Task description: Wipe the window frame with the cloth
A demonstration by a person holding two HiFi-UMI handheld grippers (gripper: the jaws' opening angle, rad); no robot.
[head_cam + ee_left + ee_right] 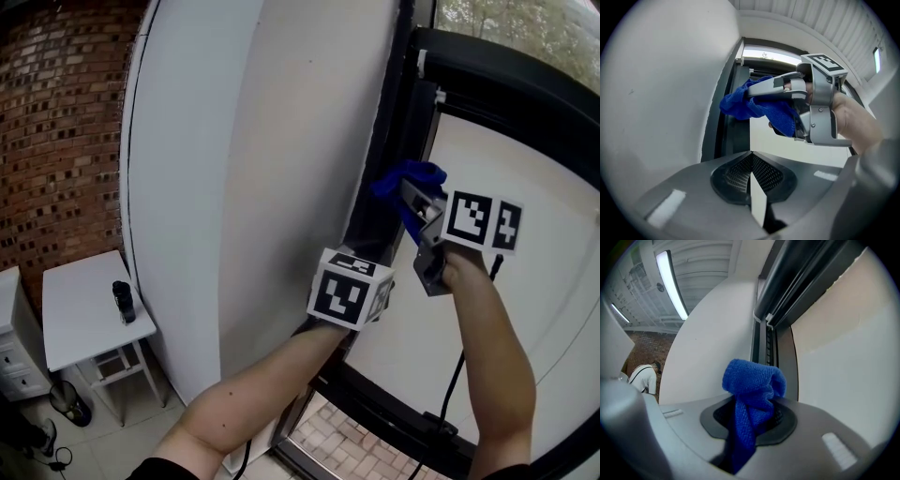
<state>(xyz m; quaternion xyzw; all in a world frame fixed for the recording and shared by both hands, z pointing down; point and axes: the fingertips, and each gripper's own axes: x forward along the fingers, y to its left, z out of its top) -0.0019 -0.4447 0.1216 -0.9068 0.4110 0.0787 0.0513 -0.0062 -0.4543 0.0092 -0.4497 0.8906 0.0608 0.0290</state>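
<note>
We've got the cloth bunched in the right gripper, jaws clamped on it w/ a fat wad poking out front, prob so fabric and not metal meets the frame. It's up at the dark vertical channel beside the white wall. Looks like it's touching, can't swear tho. Left gripper is pinched closed on nothing, parked lower, out of the way imo.
</note>
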